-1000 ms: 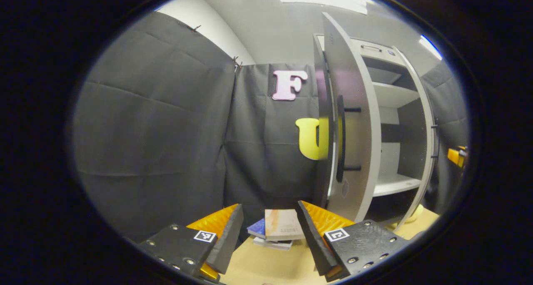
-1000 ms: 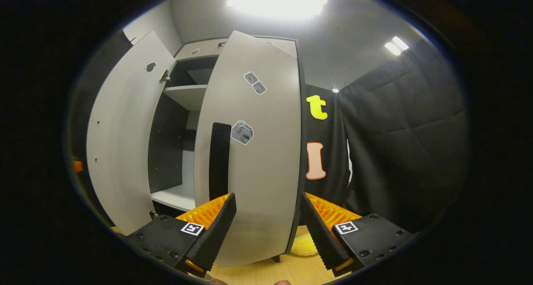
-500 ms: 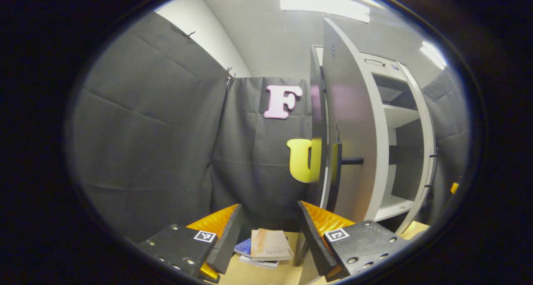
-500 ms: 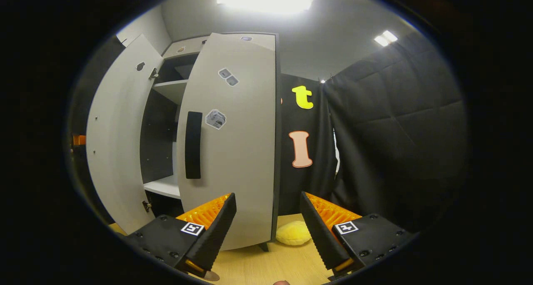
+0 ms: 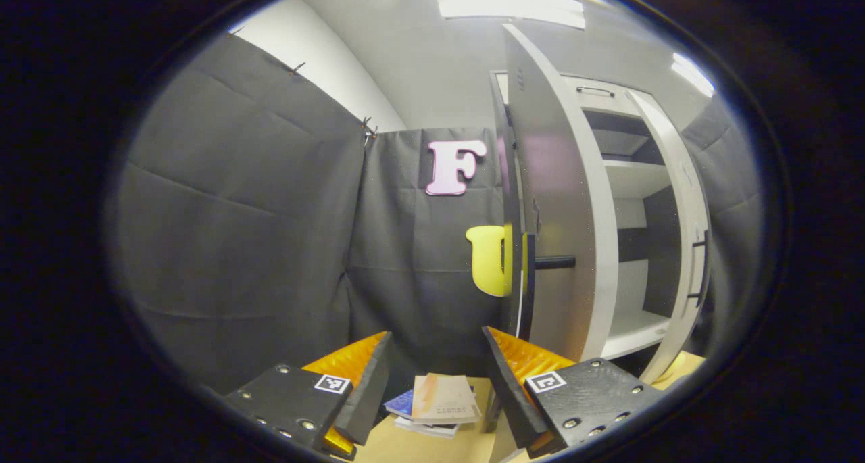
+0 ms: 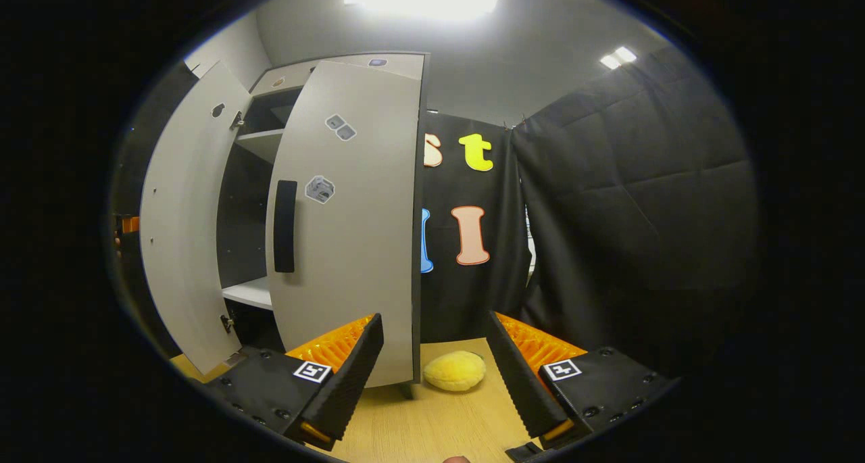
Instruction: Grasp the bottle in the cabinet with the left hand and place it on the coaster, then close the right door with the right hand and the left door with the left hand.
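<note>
The right door (image 6: 351, 220), a tall pale grey panel with a black vertical bar handle (image 6: 285, 226), sits just ahead and a bit left of my right gripper (image 6: 432, 375), partly swung in but not shut, judging by the gap where I can see the white shelves behind it. My right gripper is spread wide with nothing between the fingers, and same deal for my left gripper (image 5: 432, 388), jaws apart and empty, pointed past the edge of the left door (image 5: 547, 199), which stands open just right of its fingers. No bottle in sight from here, so I can't say where it sits. For the step at hand, I'd push flat on the door face near the handle side, not the hinge side, and follow the swing until it seats. I'd also watch the yellow plush thing (image 6: 454, 371) on the wooden tabletop (image 6: 432, 429) right ahead between my right fingers, near the door's lower corner.
</note>
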Action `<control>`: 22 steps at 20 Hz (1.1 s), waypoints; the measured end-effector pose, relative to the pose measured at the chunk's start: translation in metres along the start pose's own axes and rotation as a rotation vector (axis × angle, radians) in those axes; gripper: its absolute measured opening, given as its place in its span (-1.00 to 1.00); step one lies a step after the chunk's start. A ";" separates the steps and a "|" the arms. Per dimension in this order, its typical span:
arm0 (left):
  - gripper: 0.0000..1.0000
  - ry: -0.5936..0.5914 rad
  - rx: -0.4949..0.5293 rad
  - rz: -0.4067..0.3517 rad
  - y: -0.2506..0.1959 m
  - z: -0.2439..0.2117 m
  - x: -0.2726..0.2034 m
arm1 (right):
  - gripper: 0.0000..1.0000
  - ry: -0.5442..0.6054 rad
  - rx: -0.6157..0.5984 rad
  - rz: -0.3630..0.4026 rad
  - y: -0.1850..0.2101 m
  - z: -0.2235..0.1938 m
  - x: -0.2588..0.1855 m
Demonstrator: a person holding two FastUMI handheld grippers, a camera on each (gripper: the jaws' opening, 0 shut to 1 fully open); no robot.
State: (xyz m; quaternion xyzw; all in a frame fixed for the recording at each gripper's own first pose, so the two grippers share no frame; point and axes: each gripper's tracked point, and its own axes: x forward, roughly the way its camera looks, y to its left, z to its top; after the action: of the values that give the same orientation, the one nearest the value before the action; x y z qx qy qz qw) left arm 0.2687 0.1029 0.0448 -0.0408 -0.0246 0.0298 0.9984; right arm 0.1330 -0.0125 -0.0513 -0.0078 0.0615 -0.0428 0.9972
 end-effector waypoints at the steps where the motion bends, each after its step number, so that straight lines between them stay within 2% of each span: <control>1: 0.61 -0.003 -0.004 -0.007 -0.001 0.000 0.000 | 0.96 -0.002 -0.004 0.000 -0.002 0.001 -0.002; 3: 0.70 -0.007 -0.022 -0.040 -0.004 0.002 0.000 | 0.96 -0.003 -0.011 0.003 -0.007 0.000 -0.005; 7: 0.70 -0.022 -0.026 -0.081 -0.006 0.000 0.007 | 0.96 0.006 -0.020 0.011 -0.013 -0.004 -0.011; 18: 0.45 -0.026 -0.057 -0.185 -0.081 0.001 0.006 | 0.96 0.030 -0.020 -0.008 -0.031 -0.009 -0.022; 20: 0.70 -0.025 -0.061 -0.207 -0.096 0.000 0.009 | 0.96 0.037 -0.016 -0.016 -0.034 -0.010 -0.019; 22: 0.70 -0.028 -0.061 -0.237 -0.116 -0.001 0.012 | 0.96 0.044 -0.010 -0.025 -0.035 -0.010 -0.018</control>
State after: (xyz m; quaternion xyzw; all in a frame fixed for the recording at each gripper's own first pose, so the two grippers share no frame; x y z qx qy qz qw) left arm 0.2877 -0.0115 0.0538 -0.0675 -0.0441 -0.0887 0.9928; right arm 0.1109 -0.0461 -0.0584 -0.0127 0.0835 -0.0550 0.9949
